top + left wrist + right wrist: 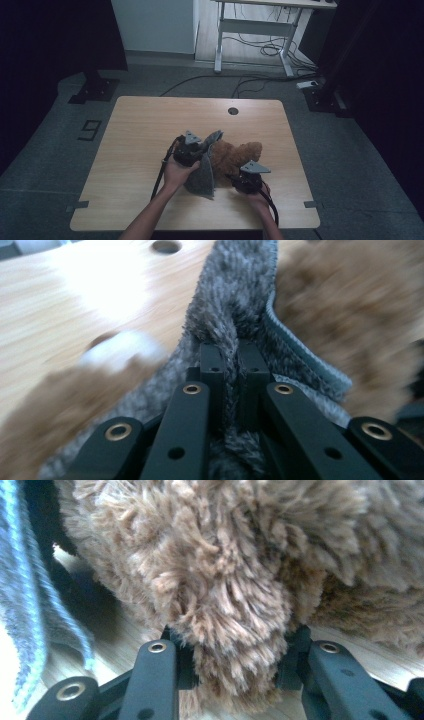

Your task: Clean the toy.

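Plush toy: a brown furry toy [239, 155] lies right of centre on the bench [135, 130]; its shape is hard to make out from above.
Grey cloth: a fuzzy grey garment [205, 170] with a ribbed hem lies against the toy's left side, draped over part of it.
Left tongs: the left tongs [232, 365] are pinched tight on a fold of the grey cloth; fur hides the tips.
Right tongs: the right tongs [235, 655] are clamped on a thick tuft of the toy's brown fur, low near the bench top.
Hidden: the brown fur in the left gripper view is blurred.
View differences: the right gripper view shows the cloth's blue-grey striped edge [25, 605] at its left; the high view shows both hands, left [177, 172] and right [257, 197].
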The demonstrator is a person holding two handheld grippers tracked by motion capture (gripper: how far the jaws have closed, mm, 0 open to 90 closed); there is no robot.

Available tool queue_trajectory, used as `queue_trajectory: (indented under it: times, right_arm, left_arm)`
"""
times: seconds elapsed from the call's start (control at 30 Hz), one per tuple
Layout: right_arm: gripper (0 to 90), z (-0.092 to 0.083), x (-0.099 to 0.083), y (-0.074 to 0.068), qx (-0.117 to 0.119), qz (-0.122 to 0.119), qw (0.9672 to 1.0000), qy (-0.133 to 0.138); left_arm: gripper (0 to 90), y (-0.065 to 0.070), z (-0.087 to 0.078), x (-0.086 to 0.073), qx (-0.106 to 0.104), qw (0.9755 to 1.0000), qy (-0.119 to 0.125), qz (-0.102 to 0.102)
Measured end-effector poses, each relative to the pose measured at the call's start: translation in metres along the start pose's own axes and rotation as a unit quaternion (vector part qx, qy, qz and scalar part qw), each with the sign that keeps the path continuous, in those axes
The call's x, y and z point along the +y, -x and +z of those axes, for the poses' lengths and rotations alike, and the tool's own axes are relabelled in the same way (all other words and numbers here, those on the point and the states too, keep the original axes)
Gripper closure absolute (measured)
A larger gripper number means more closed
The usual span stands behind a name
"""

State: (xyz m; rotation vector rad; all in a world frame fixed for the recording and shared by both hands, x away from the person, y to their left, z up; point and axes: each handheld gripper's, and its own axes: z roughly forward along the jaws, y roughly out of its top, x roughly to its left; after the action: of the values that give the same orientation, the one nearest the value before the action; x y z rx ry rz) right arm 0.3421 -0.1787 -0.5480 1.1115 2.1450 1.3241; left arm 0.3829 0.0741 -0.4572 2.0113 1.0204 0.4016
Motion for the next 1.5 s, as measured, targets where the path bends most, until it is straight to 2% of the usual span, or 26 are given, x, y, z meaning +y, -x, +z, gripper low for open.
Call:
queue_trajectory:
  times: [0.07, 0.13, 0.2, 0.3, 0.43, 0.53, 0.7, 0.77, 0.8, 0.9, 1.0, 1.17, 1.27, 1.33, 1.43, 1.5]
  right_arm:
    - [62.8, 0.0, 0.0, -0.001, 0.001, -0.002, 1.0, 0.002]
    - [62.9, 0.001, 0.001, -0.002, 0.002, -0.008, 1.0, -0.001]
    - [62.9, 0.0, 0.001, -0.001, 0.004, -0.008, 1.0, -0.002]
    - [62.9, 0.0, 0.0, -0.001, 0.007, -0.007, 1.0, -0.001]
    - [62.8, 0.0, 0.0, 0.0, 0.008, -0.006, 0.9999, -0.001]
    - [62.8, 0.0, 0.0, 0.0, 0.009, -0.008, 0.9999, -0.001]
    - [62.9, 0.0, 0.0, 0.0, 0.009, -0.007, 0.9999, -0.002]
    - [62.9, 0.0, 0.0, 0.0, 0.01, -0.006, 0.9999, -0.002]
    - [62.9, 0.0, 0.0, 0.001, 0.011, -0.005, 0.9999, -0.001]
    - [63.0, 0.0, 0.0, 0.001, 0.012, -0.001, 0.9999, -0.001]
    - [63.5, 0.003, 0.001, 0.001, 0.009, -0.005, 0.9999, 0.0]
    - [64.3, 0.016, 0.009, 0.003, -0.005, -0.014, 0.9999, 0.002]
    - [64.3, 0.023, 0.013, 0.008, -0.007, -0.014, 0.9999, 0.0]
    - [64.2, 0.023, 0.014, 0.01, -0.003, -0.015, 0.9999, 0.001]
    - [64.1, 0.021, 0.012, 0.01, 0.001, -0.02, 0.9998, 0.0]
    - [63.8, 0.019, 0.011, 0.009, 0.001, -0.024, 0.9997, -0.001]
  left_arm:
    - [84.2, -0.01, -0.005, -0.007, -0.012, 0.9998, 0.007, -0.014]
    - [84.2, -0.014, -0.013, -0.012, -0.01, 0.9997, 0.018, -0.011]
    - [84.2, -0.019, -0.021, -0.015, -0.009, 0.9994, 0.028, -0.018]
    - [84.1, -0.03, -0.033, -0.017, 0.004, 0.9991, 0.035, -0.022]
    - [84.0, -0.049, -0.044, -0.027, 0.021, 0.9982, 0.037, -0.042]
    - [83.9, -0.065, -0.051, -0.04, 0.034, 0.9972, 0.033, -0.059]
    - [84.0, -0.08, -0.045, -0.067, 0.056, 0.9954, 0.008, -0.077]
    - [84.1, -0.082, -0.035, -0.081, 0.051, 0.995, -0.01, -0.085]
    - [84.1, -0.081, -0.025, -0.091, 0.042, 0.9949, -0.02, -0.09]
    - [84.1, -0.079, -0.013, -0.099, 0.033, 0.9946, -0.026, -0.095]
    - [84.2, -0.081, -0.008, -0.092, 0.026, 0.9939, -0.019, -0.105]
    - [84.2, -0.09, -0.002, -0.07, 0.038, 0.994, -0.011, -0.102]
    - [84.1, -0.096, -0.002, -0.065, 0.037, 0.9938, -0.015, -0.104]
    - [83.7, -0.1, -0.009, -0.065, 0.036, 0.9937, -0.01, -0.105]
    - [83.3, -0.106, -0.034, -0.059, 0.028, 0.9918, 0.034, -0.12]
    - [83.0, -0.105, -0.051, -0.045, 0.029, 0.9917, 0.064, -0.107]
